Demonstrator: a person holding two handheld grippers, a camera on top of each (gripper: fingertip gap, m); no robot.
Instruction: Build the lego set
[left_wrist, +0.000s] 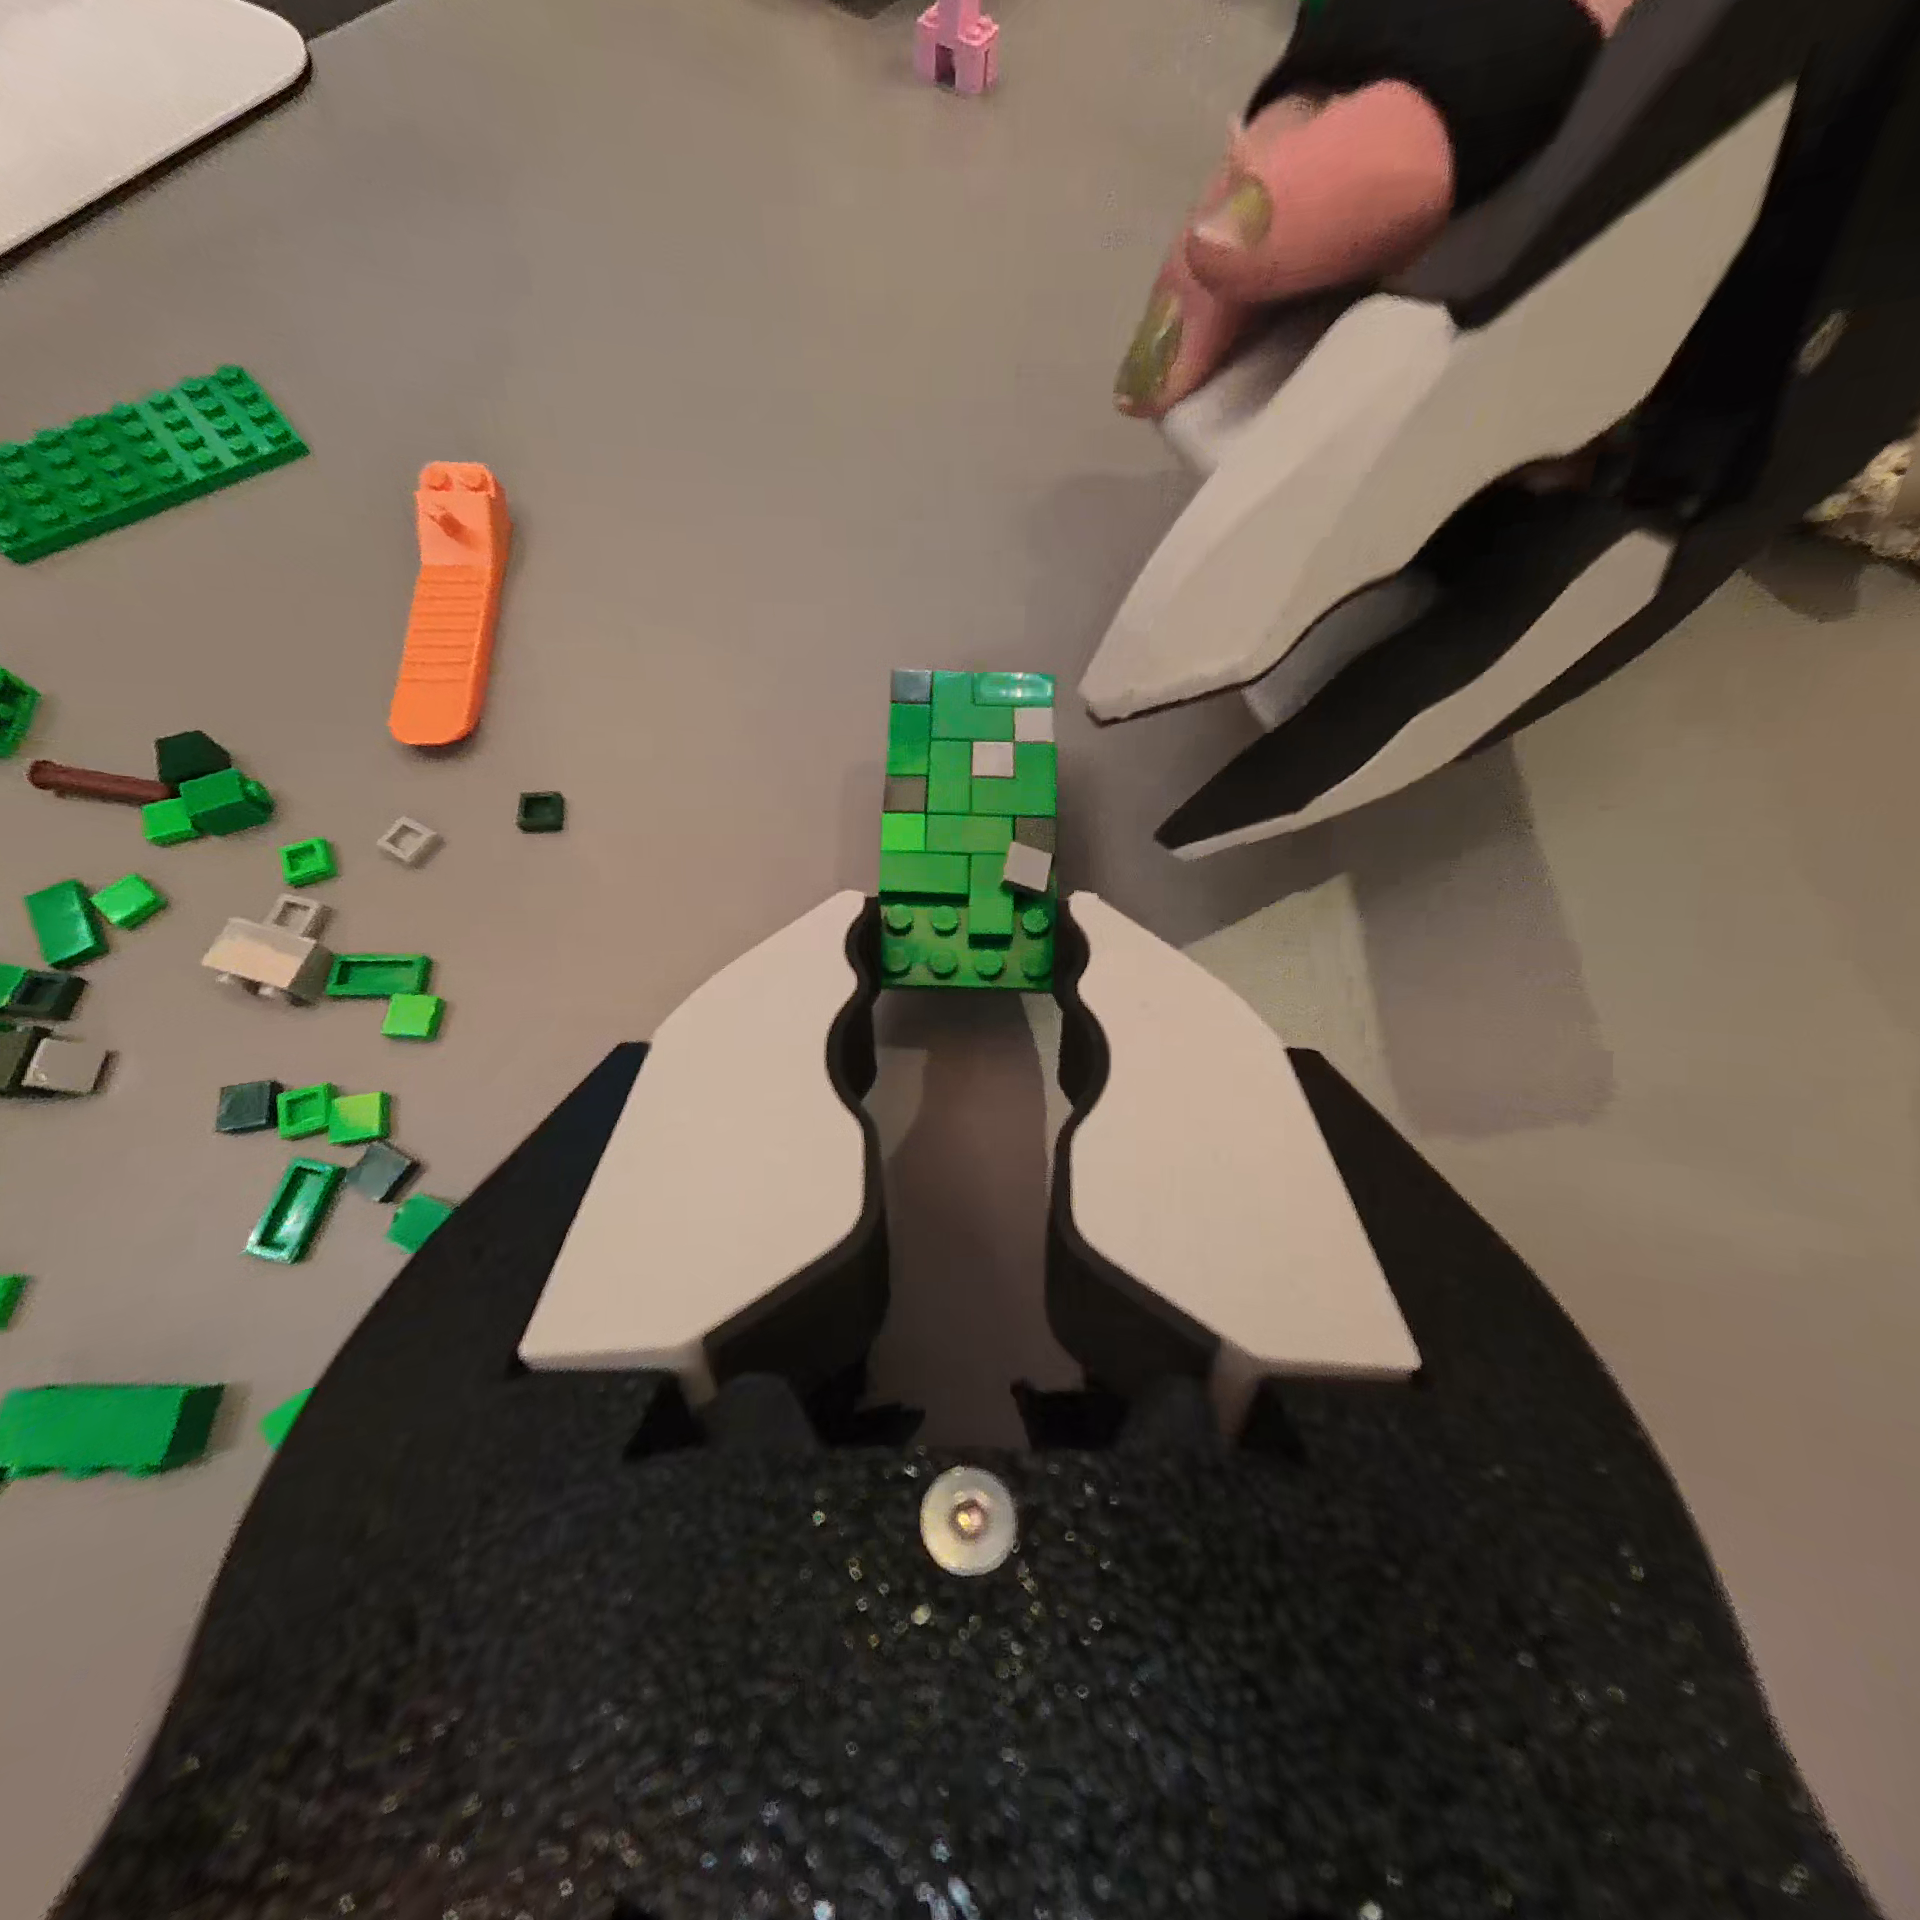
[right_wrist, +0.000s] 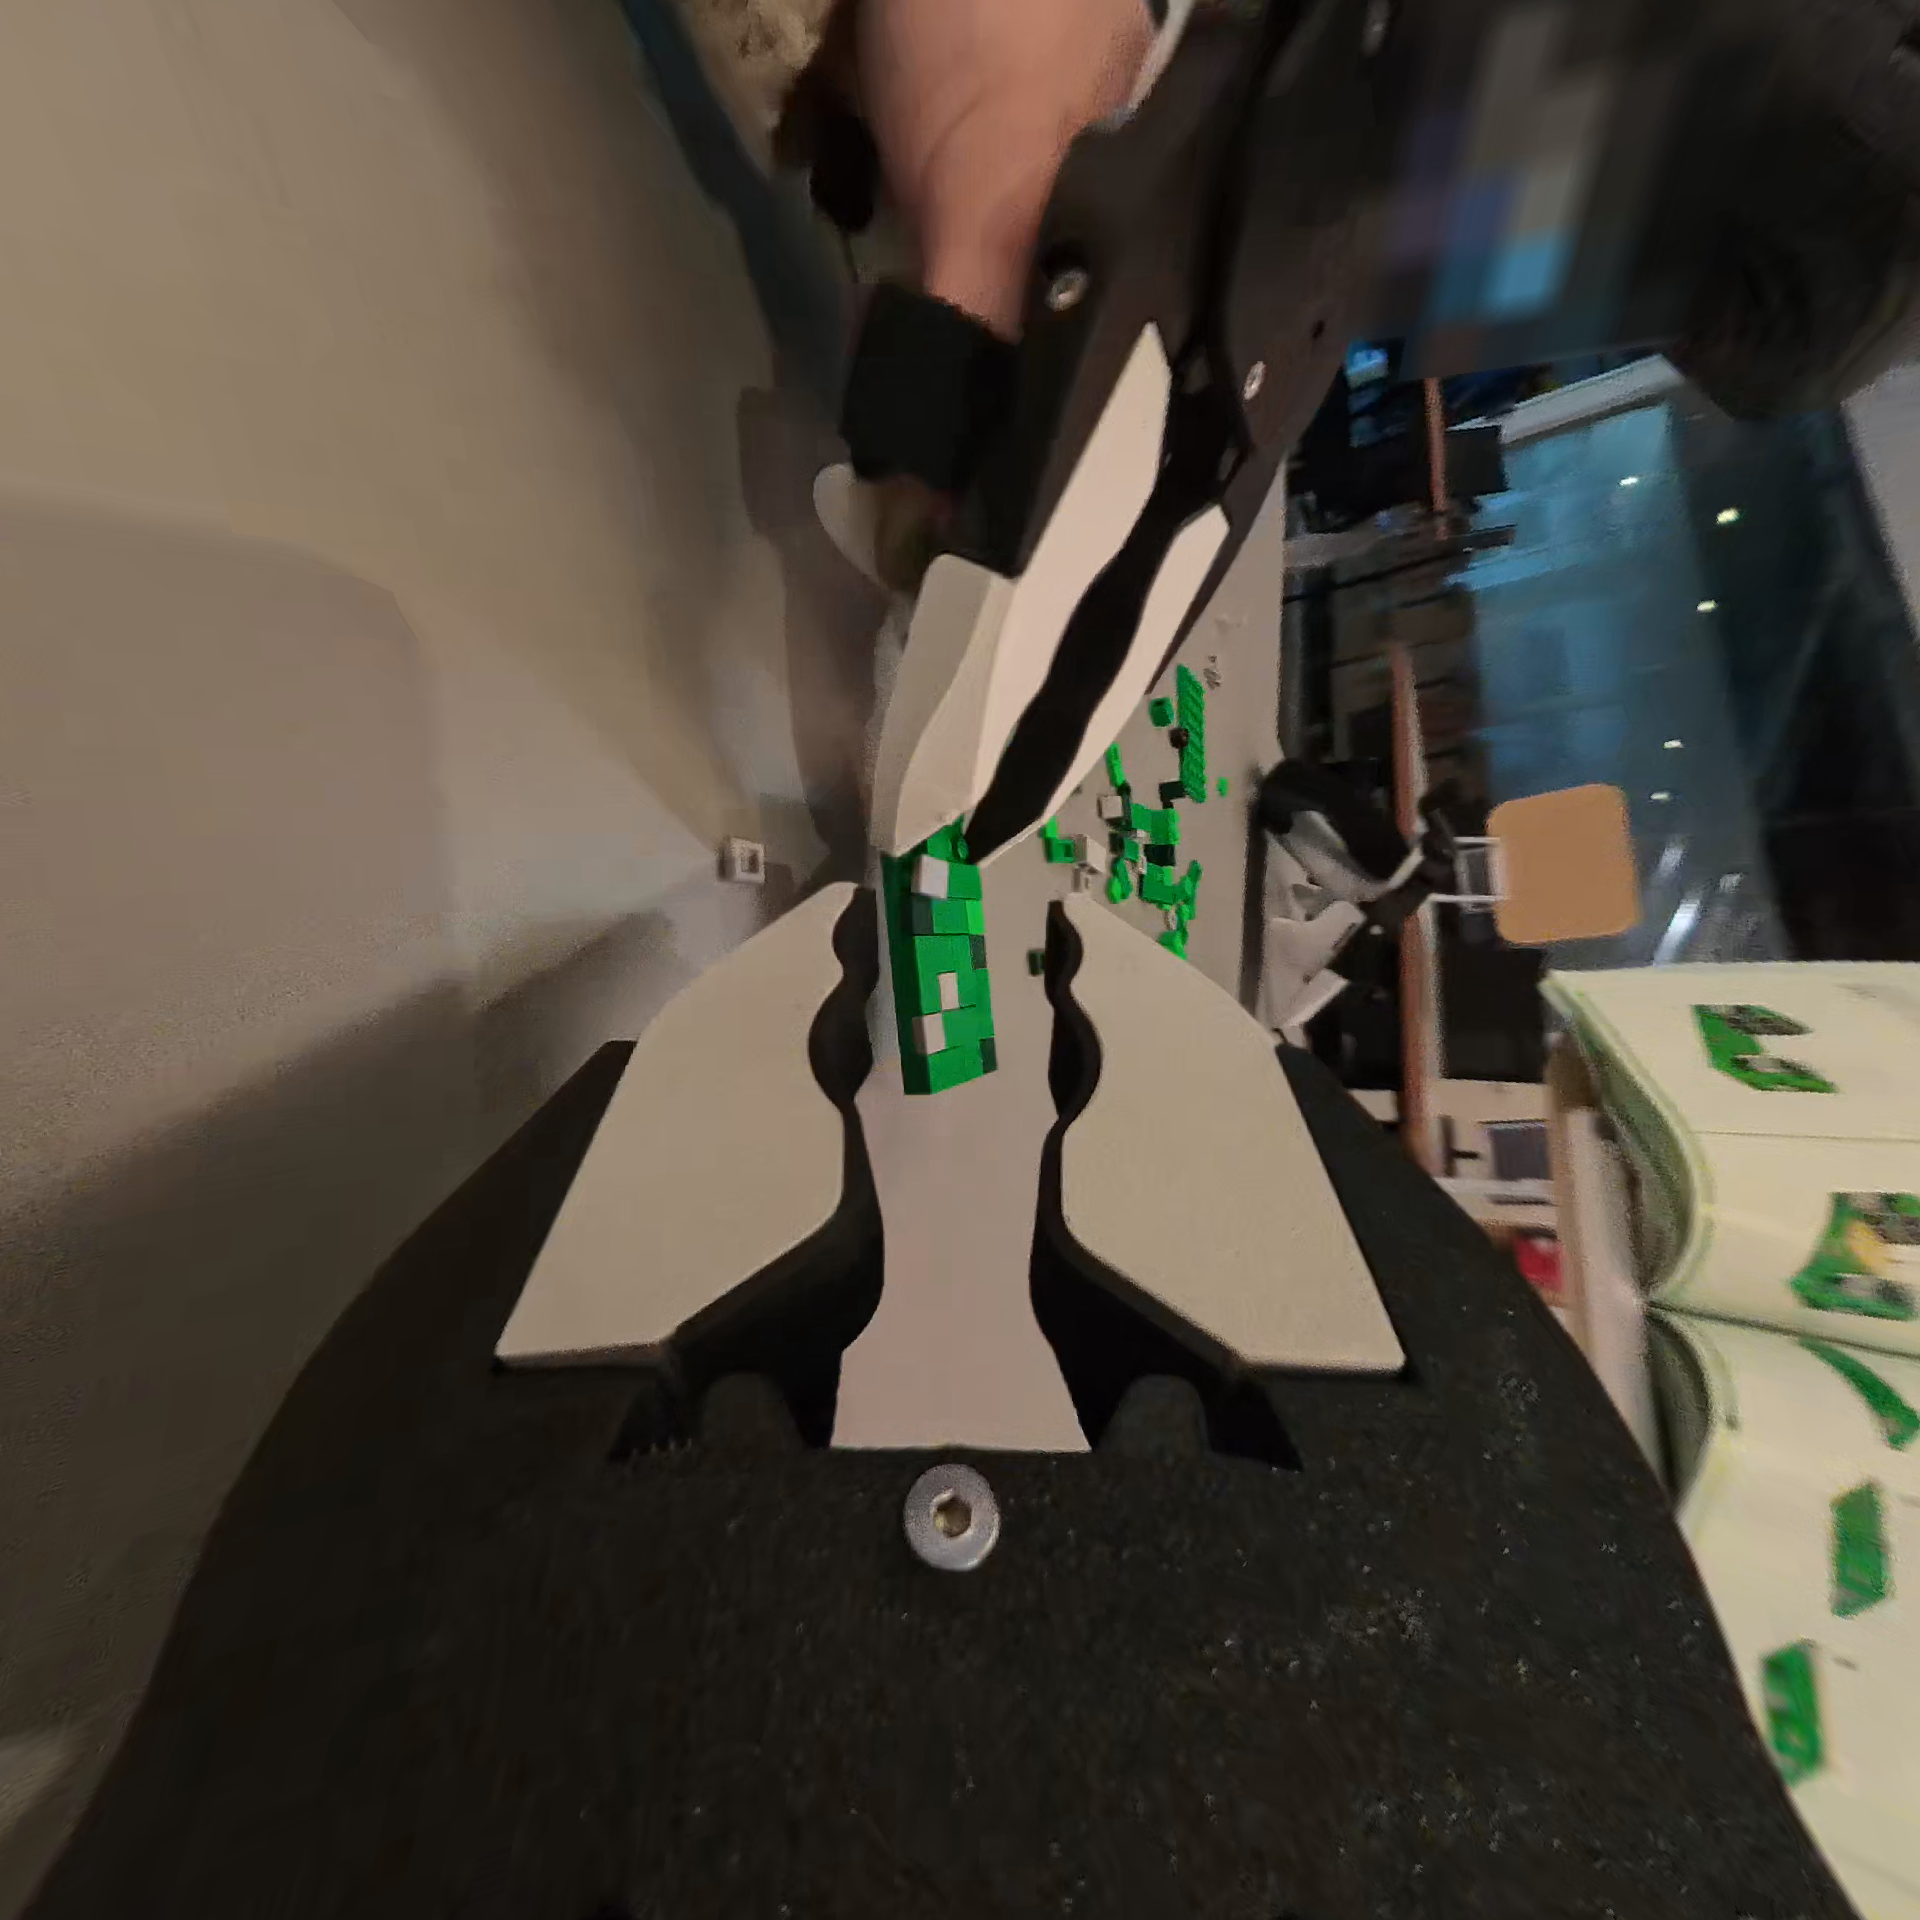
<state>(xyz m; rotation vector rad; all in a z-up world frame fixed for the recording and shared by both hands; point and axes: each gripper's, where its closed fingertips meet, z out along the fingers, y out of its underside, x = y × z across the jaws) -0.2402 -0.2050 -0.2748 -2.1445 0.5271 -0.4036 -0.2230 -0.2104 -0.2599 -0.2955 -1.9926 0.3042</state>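
A green Lego plate (left_wrist: 966, 821), mostly covered with green, grey and white tiles, has bare studs at its near end. My left gripper (left_wrist: 966, 925) is shut on that near end and holds the plate just above the grey table (left_wrist: 727, 364). A light grey tile (left_wrist: 1029, 864) sits askew on it near the studs. My right gripper (left_wrist: 1127, 769) is open and empty, just right of the plate's far end, not touching it. In the right wrist view the plate (right_wrist: 940, 987) shows between my right gripper's open fingers (right_wrist: 951, 904), with the left gripper (right_wrist: 935, 831) holding its far end.
An orange brick separator (left_wrist: 447, 613), a large green studded plate (left_wrist: 145, 462) and several loose green and grey pieces (left_wrist: 312, 1039) lie to the left. A pink Lego figure (left_wrist: 956, 47) stands at the back. An instruction booklet (right_wrist: 1766, 1195) lies at the right.
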